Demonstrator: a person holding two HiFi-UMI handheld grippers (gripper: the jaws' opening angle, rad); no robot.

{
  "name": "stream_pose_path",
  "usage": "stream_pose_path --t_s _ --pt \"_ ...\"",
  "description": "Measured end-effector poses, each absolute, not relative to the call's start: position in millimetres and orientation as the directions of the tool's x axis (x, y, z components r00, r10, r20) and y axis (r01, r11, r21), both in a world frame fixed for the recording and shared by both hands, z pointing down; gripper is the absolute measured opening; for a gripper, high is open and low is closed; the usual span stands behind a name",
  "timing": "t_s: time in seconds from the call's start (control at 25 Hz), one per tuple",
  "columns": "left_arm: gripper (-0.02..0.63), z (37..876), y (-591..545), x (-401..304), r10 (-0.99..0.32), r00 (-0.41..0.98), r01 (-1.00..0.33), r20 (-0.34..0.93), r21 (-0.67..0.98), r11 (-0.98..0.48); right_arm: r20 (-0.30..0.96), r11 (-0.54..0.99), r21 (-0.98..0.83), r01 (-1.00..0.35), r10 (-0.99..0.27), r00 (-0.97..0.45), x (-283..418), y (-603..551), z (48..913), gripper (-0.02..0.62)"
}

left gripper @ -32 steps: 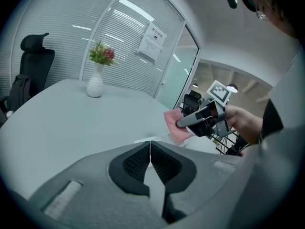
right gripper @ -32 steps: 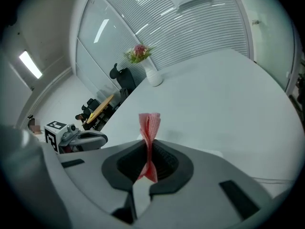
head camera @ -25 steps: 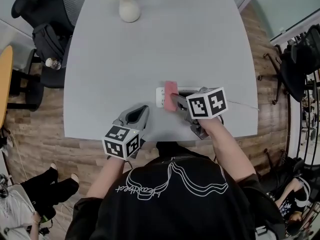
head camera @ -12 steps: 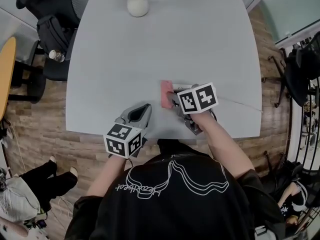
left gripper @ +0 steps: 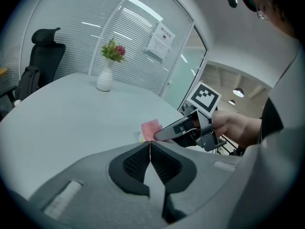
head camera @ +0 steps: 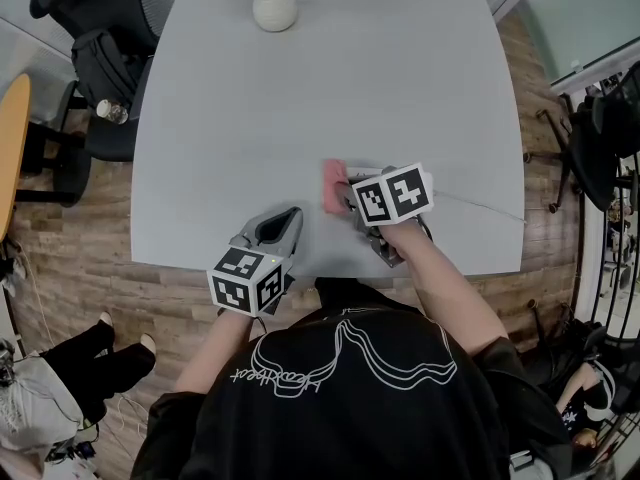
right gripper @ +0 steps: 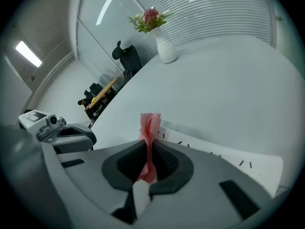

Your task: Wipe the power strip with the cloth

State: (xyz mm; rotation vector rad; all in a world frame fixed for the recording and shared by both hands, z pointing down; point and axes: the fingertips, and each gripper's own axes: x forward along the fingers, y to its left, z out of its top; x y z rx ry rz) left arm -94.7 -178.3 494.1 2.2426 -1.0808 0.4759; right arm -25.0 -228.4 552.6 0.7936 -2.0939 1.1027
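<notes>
- Step in hand, as I read it: the wiping stroke itself. The right hand-held gripper is clamped on the pink cloth, and its own view shows the fabric pinched between the two jaws and standing up beyond their tips.
- The cloth sits at the left end of the white power strip, touching or just above it. From the head view most of the strip is hidden under this hand-held gripper.
- The strip lies near the 6 o'clock edge of the tabletop, its cable running off toward 3 o'clock.
- The left hand-held gripper has its jaws together on nothing. It waits at about 7 o'clock from the cloth, apart from the strip.
- The vase stands well apart at the 12 o'clock edge.
- Next move, in my judgement: press the cloth flat and draw it toward 3 o'clock along the strip's socket face; the idle hand-held gripper could steady the strip if it slides.
</notes>
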Motion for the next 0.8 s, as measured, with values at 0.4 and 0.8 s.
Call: stream_pose_path --t_s 0.4,0.8 --pt "0.014 499 -180 -92 -0.571 0.609 -0.791 0.551 0.367 -0.489 0.778 0.459 -0.436 -0.774 -0.240 -0.581 -7 -229 554 0.034" --pt "0.014 501 -180 -79 -0.547 0.628 -0.775 0.554 0.376 -0.508 0.794 0.407 -0.413 -0.815 -0.276 -0.541 40 -225 553 0.035"
